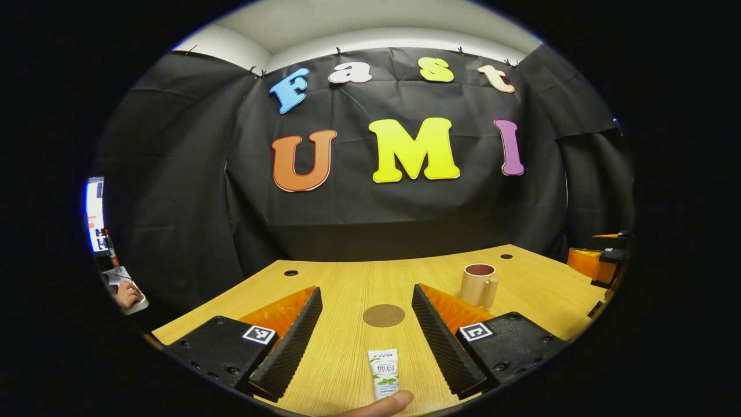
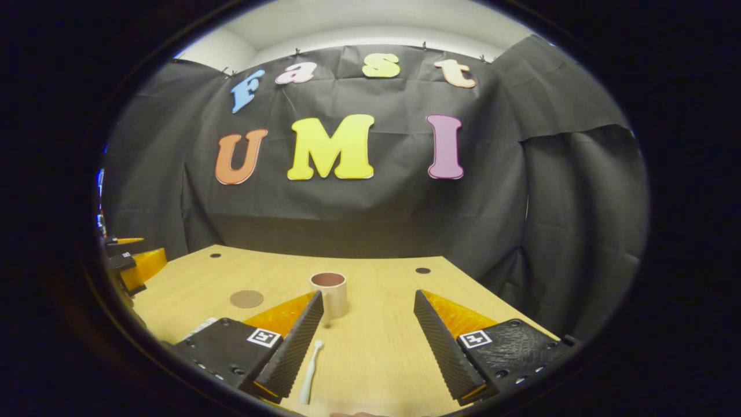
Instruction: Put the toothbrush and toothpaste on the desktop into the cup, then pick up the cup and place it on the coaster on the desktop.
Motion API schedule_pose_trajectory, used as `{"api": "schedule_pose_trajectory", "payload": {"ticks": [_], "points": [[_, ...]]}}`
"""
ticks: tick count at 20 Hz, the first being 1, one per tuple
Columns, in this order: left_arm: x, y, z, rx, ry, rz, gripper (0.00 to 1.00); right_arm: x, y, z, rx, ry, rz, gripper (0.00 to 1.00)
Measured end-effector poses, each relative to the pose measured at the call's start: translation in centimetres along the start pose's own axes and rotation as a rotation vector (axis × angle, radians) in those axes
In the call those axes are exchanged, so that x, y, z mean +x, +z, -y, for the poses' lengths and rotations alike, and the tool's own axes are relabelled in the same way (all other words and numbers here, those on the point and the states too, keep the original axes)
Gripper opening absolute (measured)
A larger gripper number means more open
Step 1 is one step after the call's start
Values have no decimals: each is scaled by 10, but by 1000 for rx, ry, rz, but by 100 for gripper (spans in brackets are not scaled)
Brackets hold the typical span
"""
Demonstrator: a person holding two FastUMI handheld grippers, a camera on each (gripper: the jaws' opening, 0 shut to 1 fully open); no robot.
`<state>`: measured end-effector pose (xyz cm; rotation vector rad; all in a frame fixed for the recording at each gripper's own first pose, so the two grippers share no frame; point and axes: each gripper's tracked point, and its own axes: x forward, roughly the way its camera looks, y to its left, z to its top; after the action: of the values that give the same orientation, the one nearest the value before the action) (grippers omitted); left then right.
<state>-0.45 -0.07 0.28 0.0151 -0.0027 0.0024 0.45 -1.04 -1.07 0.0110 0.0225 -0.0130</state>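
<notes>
A white toothpaste tube [image 1: 384, 373] lies flat on the wooden desk between the fingers of my open left gripper [image 1: 366, 298], near their base. Beyond it sits a round brown coaster [image 1: 384, 315], and a tan cup [image 1: 479, 284] with a handle stands upright to the right, past the right finger. In the right gripper view a white toothbrush [image 2: 310, 370] lies on the desk just inside the left finger of my open right gripper [image 2: 367, 300]. The cup [image 2: 329, 293] stands ahead beside that finger's tip, and the coaster [image 2: 246, 299] lies farther left.
A fingertip [image 1: 382, 404] shows at the bottom edge by the toothpaste. The other gripper's orange and black body [image 1: 602, 263] is at the desk's right edge, and likewise at the left edge [image 2: 130, 263]. A hand on a mouse [image 1: 128, 295] is off left.
</notes>
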Motion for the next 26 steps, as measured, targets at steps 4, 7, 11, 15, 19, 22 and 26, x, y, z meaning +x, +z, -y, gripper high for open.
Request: {"api": "schedule_pose_trajectory", "payload": {"ticks": [4, 7, 11, 15, 19, 22, 26], "points": [[-2, -2, -3, -4, 4, 2, 99, 7, -11, -3, -2, 1, -23, 96], [-1, -16, 1, -18, -7, -26, 99, 21, -39, -12, -3, 16, -88, 96], [-3, -36, 10, -12, -28, -59, 99, 40, -78, -30, 9, 46, -200, 96], [-4, -45, 4, -9, -20, -72, 99, 52, -122, -57, -6, 83, -339, 95], [-3, -50, -2, -21, -18, -80, 99, 57, -157, -69, -61, 83, -457, 95], [-2, -58, -4, -31, -17, -97, 99, 55, -170, -78, -61, 99, -510, 66], [1, -70, -6, -57, -19, -138, 99, 54, -175, -81, -36, 115, -537, 24]]}}
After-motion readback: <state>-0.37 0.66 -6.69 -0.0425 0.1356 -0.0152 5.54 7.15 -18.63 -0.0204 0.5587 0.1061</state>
